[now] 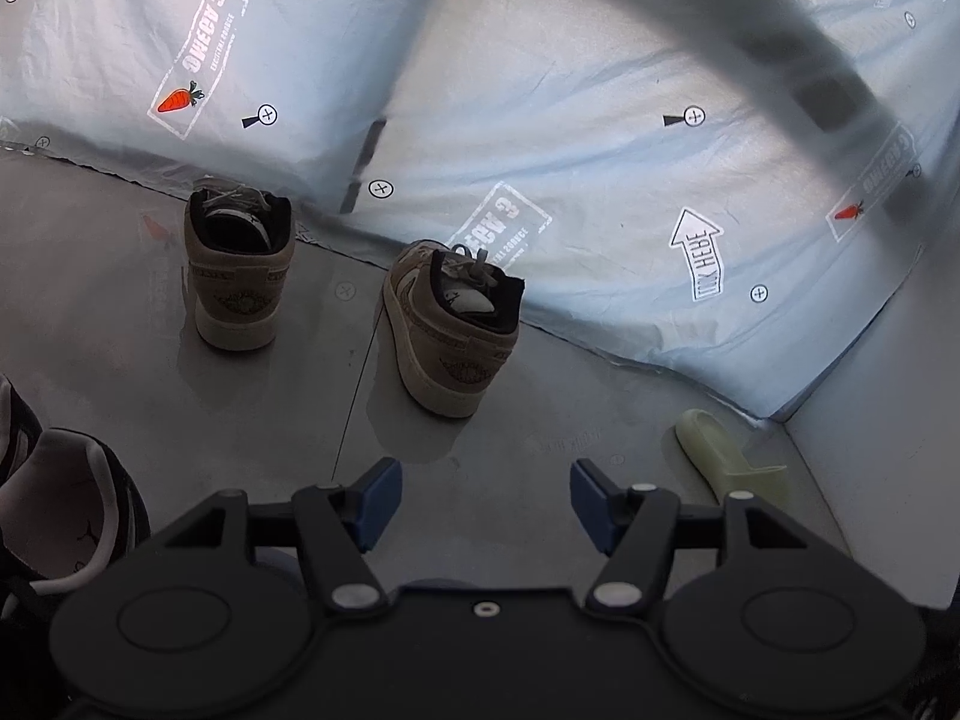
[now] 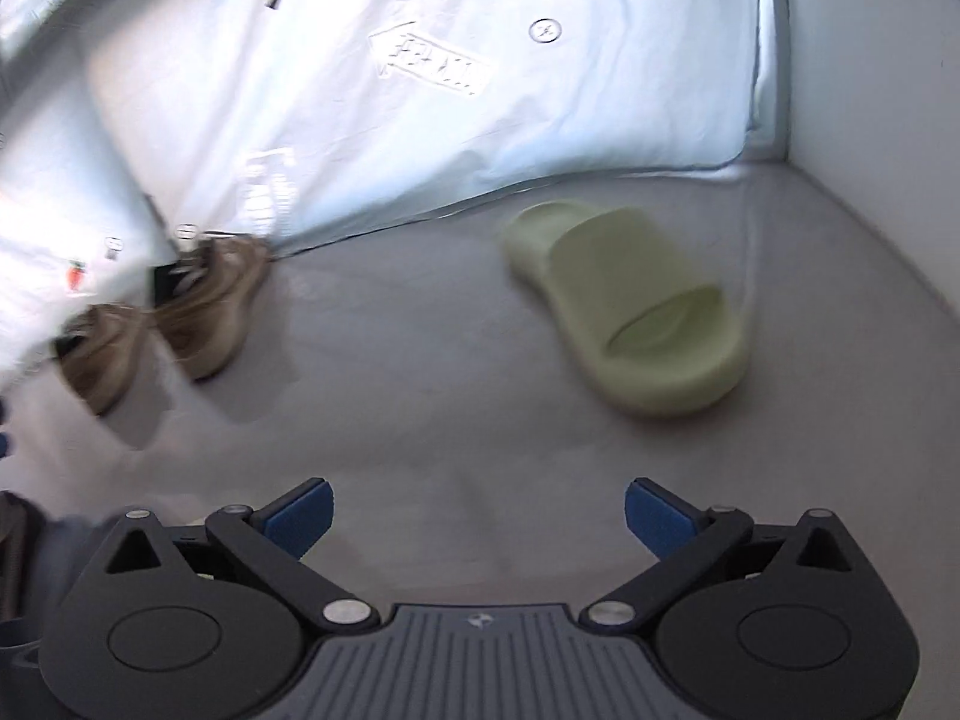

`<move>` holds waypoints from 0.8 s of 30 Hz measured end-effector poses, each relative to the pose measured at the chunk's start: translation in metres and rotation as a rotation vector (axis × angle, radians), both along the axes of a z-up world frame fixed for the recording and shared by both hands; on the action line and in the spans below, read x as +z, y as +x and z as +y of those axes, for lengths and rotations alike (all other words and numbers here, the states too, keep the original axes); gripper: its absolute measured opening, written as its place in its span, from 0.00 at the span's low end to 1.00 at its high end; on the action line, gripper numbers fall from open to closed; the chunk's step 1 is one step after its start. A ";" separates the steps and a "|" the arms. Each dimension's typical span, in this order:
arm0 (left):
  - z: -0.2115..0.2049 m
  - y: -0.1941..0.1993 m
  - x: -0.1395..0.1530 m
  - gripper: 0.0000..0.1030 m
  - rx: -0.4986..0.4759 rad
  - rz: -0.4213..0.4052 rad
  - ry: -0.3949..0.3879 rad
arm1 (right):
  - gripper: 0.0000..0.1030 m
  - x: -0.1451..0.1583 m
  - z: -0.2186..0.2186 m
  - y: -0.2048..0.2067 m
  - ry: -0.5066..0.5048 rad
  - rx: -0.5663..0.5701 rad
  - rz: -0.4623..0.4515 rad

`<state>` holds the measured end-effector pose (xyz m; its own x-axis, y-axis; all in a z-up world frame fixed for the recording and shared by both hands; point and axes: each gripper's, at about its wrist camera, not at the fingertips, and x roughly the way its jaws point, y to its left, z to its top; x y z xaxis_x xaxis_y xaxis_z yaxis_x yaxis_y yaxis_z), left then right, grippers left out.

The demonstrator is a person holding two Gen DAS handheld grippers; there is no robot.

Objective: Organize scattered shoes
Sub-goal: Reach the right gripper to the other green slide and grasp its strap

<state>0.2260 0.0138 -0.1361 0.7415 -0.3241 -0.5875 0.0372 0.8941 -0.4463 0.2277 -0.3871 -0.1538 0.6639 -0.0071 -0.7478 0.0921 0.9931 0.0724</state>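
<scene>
Counting two tan sneakers (image 1: 240, 264) (image 1: 450, 330), one green slide (image 2: 624, 312)

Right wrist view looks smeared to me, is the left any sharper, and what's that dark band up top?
Right wrist view: motion blur smears the tan sneakers and softens the green slide. Left wrist view: sharp on both sneakers, with a dark out-of-focus band arcing across the top; fisheye bending in both views.

The printed sheet (image 1: 600, 138) bears mirrored stamp lettering ending in "3" beside a carrot; the arrow's text is unclear.
</scene>
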 end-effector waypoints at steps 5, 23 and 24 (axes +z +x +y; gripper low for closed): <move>-0.028 0.006 -0.006 0.74 -0.100 0.023 0.057 | 1.00 -0.009 -0.026 0.040 -0.088 0.027 -0.016; -0.046 0.022 -0.020 0.76 -0.113 0.080 0.103 | 1.00 -0.048 -0.087 0.157 -0.077 0.123 0.041; -0.044 0.023 -0.019 0.76 -0.106 0.080 0.099 | 1.00 -0.049 -0.084 0.153 -0.090 0.135 0.043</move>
